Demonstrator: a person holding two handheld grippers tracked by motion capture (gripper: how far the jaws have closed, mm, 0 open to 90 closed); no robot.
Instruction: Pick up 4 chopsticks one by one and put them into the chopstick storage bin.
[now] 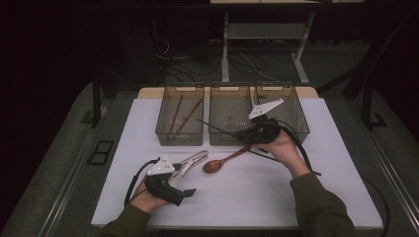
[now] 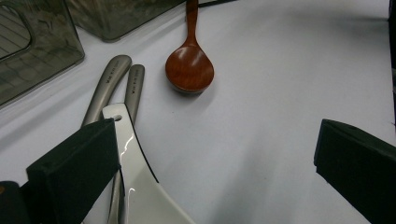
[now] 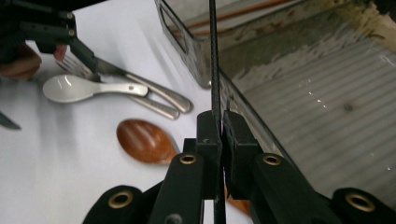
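Right gripper (image 3: 219,133): jaws pinched shut on a thin black chopstick (image 3: 214,70), held near its lower part; in the high view the stick slants up-left across the middle bin, its tip over the bin's near-left corner.
Left gripper (image 2: 210,163): jaws wide apart, nothing between them; it hovers low over the table, one pad just beside the glossy white ceramic spoon (image 2: 140,186).
Step in hand, as I read it: sorting cutlery into bins; the black chopstick looks bound for a bin.
Doing it well: carry the stick clear above the near wall before lowering. Level it along the bin's long axis so the tip does not snag the rim. Part the jaws only once it is low inside, so it does not bounce out. Pick the bin by kind; the left one already holds sticks.
Left smoky clear plastic bin (image 1: 180,136): two reddish-brown wooden chopsticks (image 1: 182,117), lying slanted, close together.
Middle bin (image 1: 230,139): floor looks bare; ribbed bottom visible in the right gripper view.
Right bin (image 1: 298,127): partly behind the right hand and gripper; contents cannot be told.
Still on the white table (image 1: 257,197): a reddish-brown wooden spoon (image 1: 225,160), bowl toward the person; two steel handles (image 2: 116,84) under the white spoon, apparently forks. All lie near each other, in front of the bins.
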